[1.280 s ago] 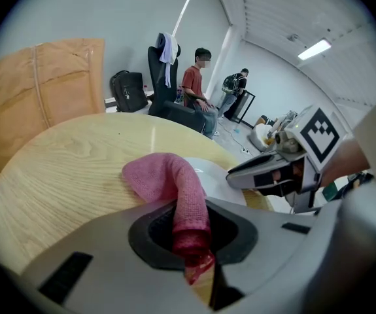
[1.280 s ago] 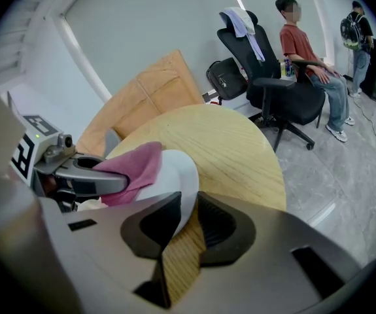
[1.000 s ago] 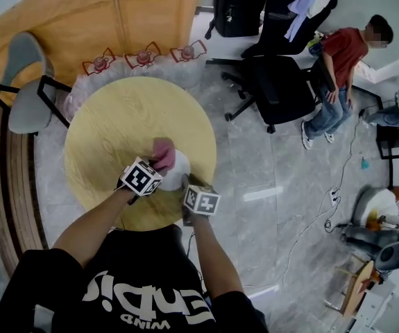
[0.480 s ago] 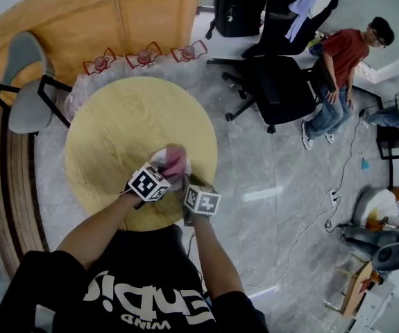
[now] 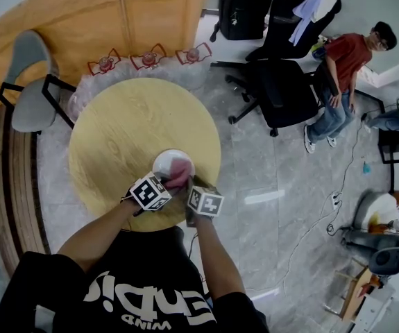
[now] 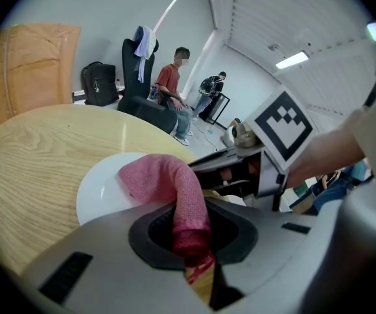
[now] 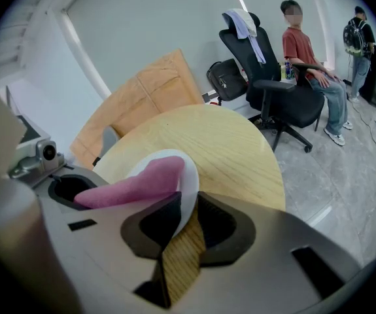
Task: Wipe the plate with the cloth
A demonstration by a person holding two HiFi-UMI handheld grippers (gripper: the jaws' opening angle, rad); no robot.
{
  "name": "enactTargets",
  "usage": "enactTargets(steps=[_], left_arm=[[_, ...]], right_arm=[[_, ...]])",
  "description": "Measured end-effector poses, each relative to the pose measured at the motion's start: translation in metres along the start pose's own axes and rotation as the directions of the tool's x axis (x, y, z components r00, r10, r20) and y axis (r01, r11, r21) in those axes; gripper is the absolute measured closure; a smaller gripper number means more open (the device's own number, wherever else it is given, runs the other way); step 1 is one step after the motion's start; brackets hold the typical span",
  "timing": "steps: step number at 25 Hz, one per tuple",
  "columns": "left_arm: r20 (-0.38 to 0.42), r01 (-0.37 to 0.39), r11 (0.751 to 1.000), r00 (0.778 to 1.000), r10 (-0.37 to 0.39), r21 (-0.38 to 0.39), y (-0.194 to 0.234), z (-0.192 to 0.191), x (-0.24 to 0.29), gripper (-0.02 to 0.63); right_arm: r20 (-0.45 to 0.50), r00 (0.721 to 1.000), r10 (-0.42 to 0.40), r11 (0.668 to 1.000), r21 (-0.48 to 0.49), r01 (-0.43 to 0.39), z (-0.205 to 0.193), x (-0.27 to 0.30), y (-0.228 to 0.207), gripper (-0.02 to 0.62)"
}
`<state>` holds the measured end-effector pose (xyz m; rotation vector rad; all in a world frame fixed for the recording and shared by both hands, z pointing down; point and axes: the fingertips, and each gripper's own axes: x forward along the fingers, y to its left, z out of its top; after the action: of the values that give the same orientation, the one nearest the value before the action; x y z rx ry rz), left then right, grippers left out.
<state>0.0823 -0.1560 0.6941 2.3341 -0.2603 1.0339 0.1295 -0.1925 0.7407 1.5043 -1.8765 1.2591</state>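
A white plate lies on the round wooden table, near its front edge. A pink cloth lies across the plate's near right part. My left gripper is shut on the cloth's bunched end, and the rest of the cloth drapes forward onto the plate. My right gripper is shut on the plate's near rim, one jaw on each side of the edge. In the right gripper view the cloth stretches from the left gripper over the plate.
A grey chair stands left of the table and black office chairs to the right. A person in a red shirt sits at the back right. Cables run over the floor. A wooden panel is behind the table.
My left gripper has drawn the cloth across the plate from its far side toward its near right edge, uncovering more white. The right gripper has stayed on the rim.
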Motion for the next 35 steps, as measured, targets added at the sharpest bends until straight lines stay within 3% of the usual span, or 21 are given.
enactTargets(steps=[7, 16, 35], left_arm=[[0.001, -0.004, 1.0, 1.0, 0.004, -0.026, 0.0, -0.011, -0.007, 0.554], [-0.013, -0.071, 0.997, 0.997, 0.071, -0.034, 0.024, -0.028, -0.028, 0.554], [0.059, -0.193, 0.974, 0.978, 0.201, -0.115, 0.049, -0.034, -0.063, 0.554]], right_arm=[[-0.002, 1.0, -0.004, 1.0, -0.002, 0.004, 0.0, -0.001, 0.0, 0.5], [-0.002, 1.0, 0.004, 1.0, -0.006, -0.004, 0.001, -0.001, 0.0, 0.5], [-0.052, 0.999, 0.003, 0.997, -0.081, -0.007, 0.003, -0.007, 0.001, 0.5]])
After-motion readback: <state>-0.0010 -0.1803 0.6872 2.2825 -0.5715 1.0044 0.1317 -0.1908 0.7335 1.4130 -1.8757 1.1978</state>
